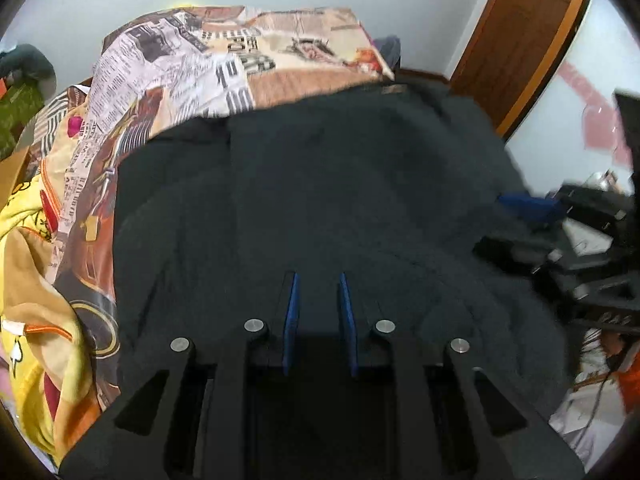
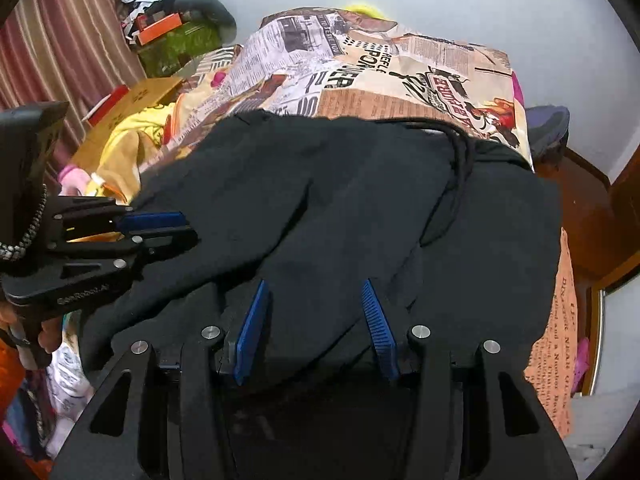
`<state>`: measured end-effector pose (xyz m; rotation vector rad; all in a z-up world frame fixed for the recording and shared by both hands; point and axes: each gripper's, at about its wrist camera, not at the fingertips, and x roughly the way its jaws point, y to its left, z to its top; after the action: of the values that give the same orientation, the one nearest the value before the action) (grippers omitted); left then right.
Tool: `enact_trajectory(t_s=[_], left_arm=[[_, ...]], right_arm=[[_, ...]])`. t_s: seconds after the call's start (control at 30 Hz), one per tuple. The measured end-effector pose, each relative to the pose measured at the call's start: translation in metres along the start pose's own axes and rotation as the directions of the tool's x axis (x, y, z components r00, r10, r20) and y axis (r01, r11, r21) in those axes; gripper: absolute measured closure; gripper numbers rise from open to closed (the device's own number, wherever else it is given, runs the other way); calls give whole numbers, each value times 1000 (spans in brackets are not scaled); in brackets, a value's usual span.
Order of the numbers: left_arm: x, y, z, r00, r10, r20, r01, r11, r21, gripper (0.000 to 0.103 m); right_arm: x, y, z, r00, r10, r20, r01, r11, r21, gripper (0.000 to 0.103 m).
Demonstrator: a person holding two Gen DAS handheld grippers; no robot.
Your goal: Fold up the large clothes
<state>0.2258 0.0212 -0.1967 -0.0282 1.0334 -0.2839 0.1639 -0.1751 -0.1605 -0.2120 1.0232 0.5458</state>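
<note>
Left edge of the right wrist view: striped curtain (image 2: 60, 32), cardboard box (image 2: 132, 100), yellow cloth (image 2: 128, 132) bunched beside it. The left claw (image 2: 168, 226) comes in from the left, a hand (image 2: 44, 332) gripping its handle below; its blue pads sit narrow, a small gap visible between them in the left wrist view (image 1: 319, 316), nothing seen pinched, tips over the near part of the black garment (image 1: 340, 184). That garment, a large dark fleecy piece with a drawstring cord (image 2: 460, 160), lies spread over the middle of the bed (image 2: 400, 76), on a newspaper-print bedspread that shows behind it and down both sides. Near hem hangs toward the cameras. The right claw (image 2: 316, 328) stands about half open, blue ribbed pads (image 2: 376, 320) apart, a raised fold of the black fabric running between them; pads not clearly pressing on it. Right side: wooden door frame (image 1: 532, 40), white wall, cluttered dark gear, blurred.
</note>
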Motion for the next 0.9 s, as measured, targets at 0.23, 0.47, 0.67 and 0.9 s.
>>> enact_trajectory(t_s=[0.23, 0.47, 0.67, 0.9], left_arm=[[-13, 8, 0, 1000, 20, 21, -19, 999, -32, 83], [-54, 52, 14, 977, 171, 129, -155, 980, -125, 37], [-61, 113, 13, 968, 234, 93, -200, 940, -275, 31], [-13, 162, -10, 995, 91, -28, -94, 882, -462, 25]], right_arm=[[-14, -1, 5, 1000, 10, -10, -10, 1000, -13, 57], [-47, -44, 12, 995, -35, 96, 25, 994, 110, 57], [-58, -92, 13, 990, -97, 103, 71, 971, 227, 53], [-43, -138, -5, 992, -122, 41, 99, 929, 356, 45]])
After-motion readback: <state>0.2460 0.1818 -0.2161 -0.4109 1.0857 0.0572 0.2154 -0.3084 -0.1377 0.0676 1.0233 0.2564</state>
